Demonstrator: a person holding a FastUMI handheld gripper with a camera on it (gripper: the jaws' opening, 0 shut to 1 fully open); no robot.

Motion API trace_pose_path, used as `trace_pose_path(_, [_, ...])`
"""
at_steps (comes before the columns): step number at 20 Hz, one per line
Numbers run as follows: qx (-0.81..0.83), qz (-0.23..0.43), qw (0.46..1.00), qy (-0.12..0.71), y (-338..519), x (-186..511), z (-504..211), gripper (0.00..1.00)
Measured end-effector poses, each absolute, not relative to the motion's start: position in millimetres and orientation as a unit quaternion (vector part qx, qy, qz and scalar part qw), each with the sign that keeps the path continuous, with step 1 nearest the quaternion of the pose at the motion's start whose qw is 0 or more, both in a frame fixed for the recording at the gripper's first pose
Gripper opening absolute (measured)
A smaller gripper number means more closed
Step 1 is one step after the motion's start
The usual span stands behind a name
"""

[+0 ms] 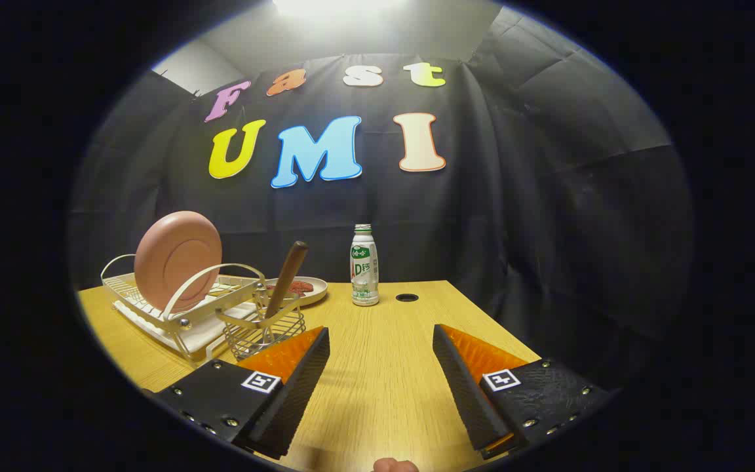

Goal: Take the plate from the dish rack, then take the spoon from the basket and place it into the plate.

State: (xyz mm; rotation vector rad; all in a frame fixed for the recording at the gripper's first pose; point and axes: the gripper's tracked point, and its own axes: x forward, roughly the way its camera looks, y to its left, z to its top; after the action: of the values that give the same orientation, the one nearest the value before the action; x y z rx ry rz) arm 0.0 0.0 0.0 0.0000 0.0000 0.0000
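Looking across the wooden table (390,367), we hold the tongs (381,344) spread wide with nothing between their fingers, only bare tabletop in the gap at the lower centre of the frame. Our first target lies up and to the left of them. The dish rack (174,311) sits at the middle left of the frame, well beyond the left finger, and the pink plate (177,260) stands on edge in it, leaning slightly, its underside turned toward us and its rim rising above the wire hoop. We judge that the coming move turns on this: the plate is off to the left of the tongs' line, so they must swing left and come at the upright rim edge-on.

Just right of the rack stands the wire basket (263,331), touching or almost touching it, close ahead of the left finger. The spoon (286,278) leans in it, its brown handle tilted up and rightward. Behind the basket lies a small flat dish (312,292), and a bottle (364,265) stands upright at centre.
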Motion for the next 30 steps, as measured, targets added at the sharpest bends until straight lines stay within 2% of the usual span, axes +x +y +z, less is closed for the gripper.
trace_pose_path(3, [-0.001, -0.015, 1.0, -0.003, -7, 12, 17, 0.97])
trace_pose_path(8, [-0.008, -0.031, 0.999, -0.024, -5, -17, 89, 0.96])
trace_pose_path(17, [-0.016, -0.03, 0.999, -0.033, 75, -64, 208, 0.96])
trace_pose_path(24, [-0.032, -0.029, 0.999, -0.03, 121, -67, 247, 0.96])
trace_pose_path(30, [-0.027, -0.01, 0.999, 0.044, 174, -48, 259, 0.96])
